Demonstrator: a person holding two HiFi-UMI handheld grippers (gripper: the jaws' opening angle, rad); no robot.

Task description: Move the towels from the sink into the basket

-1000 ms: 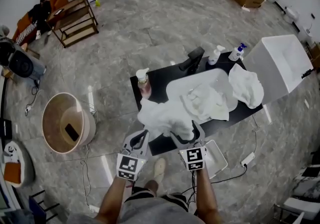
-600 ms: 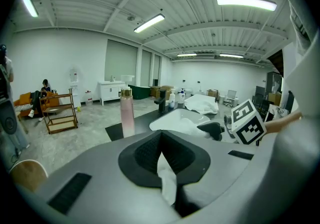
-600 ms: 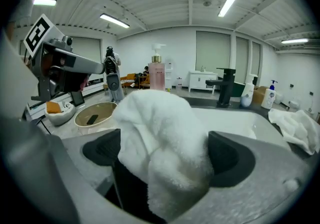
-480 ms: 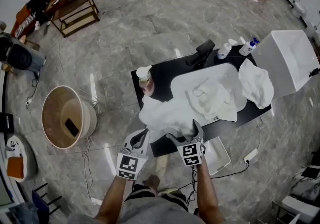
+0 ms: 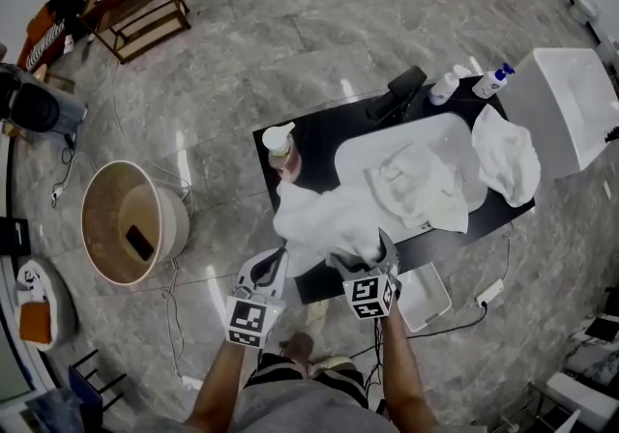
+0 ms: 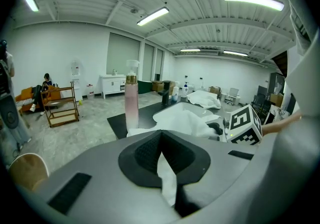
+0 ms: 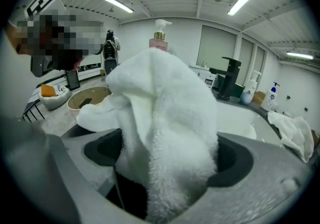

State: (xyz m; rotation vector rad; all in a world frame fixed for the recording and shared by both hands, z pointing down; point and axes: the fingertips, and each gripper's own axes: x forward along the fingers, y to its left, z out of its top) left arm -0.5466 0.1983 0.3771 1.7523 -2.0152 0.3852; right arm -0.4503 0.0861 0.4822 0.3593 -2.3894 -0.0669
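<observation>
1. Towel [image 5: 324, 220]: white and bunched, draped over the front-left edge of the counter [image 5: 319, 136]. It is outside the sink [image 5: 353, 158] and well apart from the basket [image 5: 172, 226] on the floor to the left.
2. Left hand-held gripper [image 5: 274, 262]: jaws together, pinching a thin fold of it.
3. Right hand-held gripper [image 5: 363, 252]: jaws wide apart, just been opening, with the towel's bulk lying loose between them.
4. Second towel [image 5: 421, 191] lies in the sink; third towel [image 5: 508, 160] lies at the counter's right end.
5. Step, as I read it: re-gripping before the carry. Next move calls for closing the right jaws on fabric, lifting clear, then swinging left to the basket.
</observation>
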